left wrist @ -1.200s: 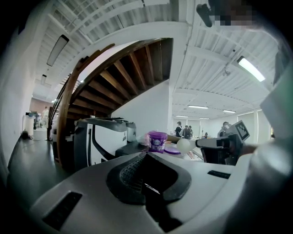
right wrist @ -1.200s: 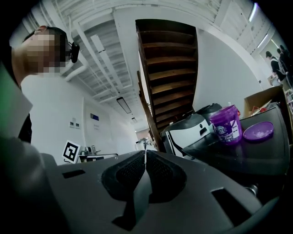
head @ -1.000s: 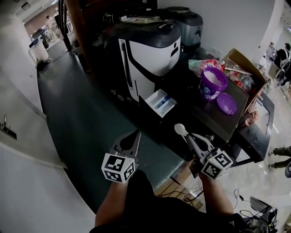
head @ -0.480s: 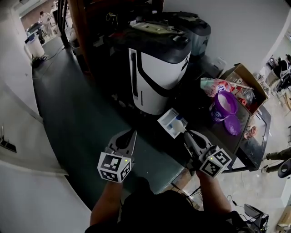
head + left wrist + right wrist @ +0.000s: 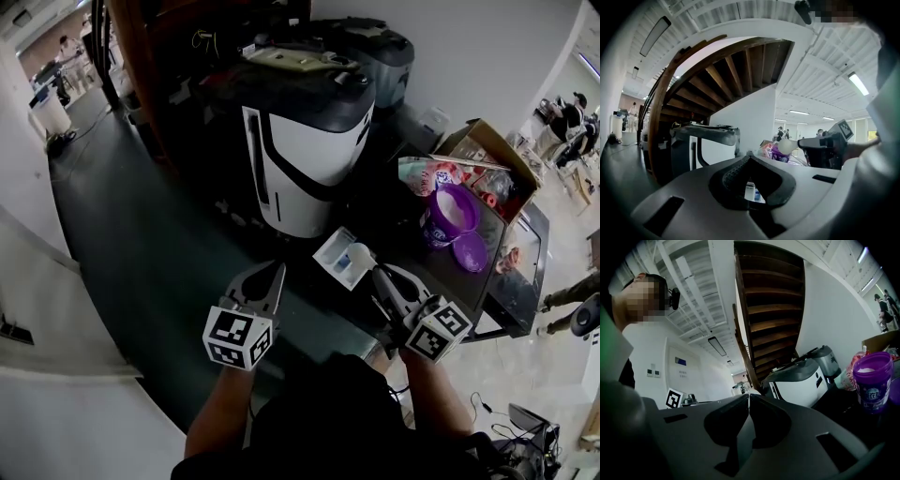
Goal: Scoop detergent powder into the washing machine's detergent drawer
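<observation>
The white-and-black washing machine [image 5: 309,141] stands on the dark floor, and its white detergent drawer [image 5: 330,253] is pulled out in front. My right gripper [image 5: 382,277] is shut on the handle of a white scoop [image 5: 358,255], whose bowl hangs over the drawer's right end. In the right gripper view the grey scoop handle [image 5: 744,441] runs between the closed jaws of the right gripper [image 5: 749,397]. My left gripper [image 5: 265,279] is shut on nothing, left of the drawer. In the left gripper view the left gripper [image 5: 749,157] points at the drawer [image 5: 750,191], with the scoop [image 5: 786,146] to the right.
An open purple detergent tub [image 5: 448,214] and its lid [image 5: 469,251] sit on a dark surface at the right, with a cardboard box [image 5: 487,150] behind. A grey appliance [image 5: 380,52] stands behind the machine. A wooden staircase [image 5: 717,79] rises above it.
The right gripper has carried the scoop leftward, from beside the drawer to over its right end. The left gripper has barely moved. The head view has shifted.
</observation>
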{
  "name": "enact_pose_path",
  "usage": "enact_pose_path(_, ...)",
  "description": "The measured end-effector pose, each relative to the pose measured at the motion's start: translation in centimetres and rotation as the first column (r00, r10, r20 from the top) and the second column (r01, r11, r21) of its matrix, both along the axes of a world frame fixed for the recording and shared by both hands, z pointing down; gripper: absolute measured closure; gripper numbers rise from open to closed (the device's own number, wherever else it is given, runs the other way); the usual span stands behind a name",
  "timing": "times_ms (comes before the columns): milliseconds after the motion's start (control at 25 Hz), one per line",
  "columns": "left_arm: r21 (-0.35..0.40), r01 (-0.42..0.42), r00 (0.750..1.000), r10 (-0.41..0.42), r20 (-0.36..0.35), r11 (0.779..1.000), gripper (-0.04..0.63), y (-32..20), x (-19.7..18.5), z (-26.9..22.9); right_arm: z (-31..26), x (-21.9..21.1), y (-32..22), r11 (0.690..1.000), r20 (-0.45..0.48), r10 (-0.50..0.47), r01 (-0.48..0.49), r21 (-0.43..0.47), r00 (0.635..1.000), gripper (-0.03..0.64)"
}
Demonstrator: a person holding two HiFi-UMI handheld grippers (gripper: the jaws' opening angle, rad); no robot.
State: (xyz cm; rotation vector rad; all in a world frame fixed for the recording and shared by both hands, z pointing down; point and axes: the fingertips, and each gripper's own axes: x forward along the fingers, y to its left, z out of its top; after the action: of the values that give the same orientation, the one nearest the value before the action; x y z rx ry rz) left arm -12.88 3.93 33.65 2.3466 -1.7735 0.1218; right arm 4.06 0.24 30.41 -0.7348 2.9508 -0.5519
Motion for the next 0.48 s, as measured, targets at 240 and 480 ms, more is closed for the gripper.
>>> enact_pose_path(240,-0.003,-0.050,0.999,0.050,0.007,0.999,0.592,-4.6,2.0,-0.1,0.4,2.2,-3.9,0.999,0.014,0.052,-0.052,-0.012,0.999,0.595)
enact_pose_path(480,-0.012,-0.080,0.996,0.081,0.030,0.997,0.592,-9.8,4.5,-0.1,0.7,3.8,-8.7,0.998,0.035,0.061,-0.060,-0.023,0.998,0.595)
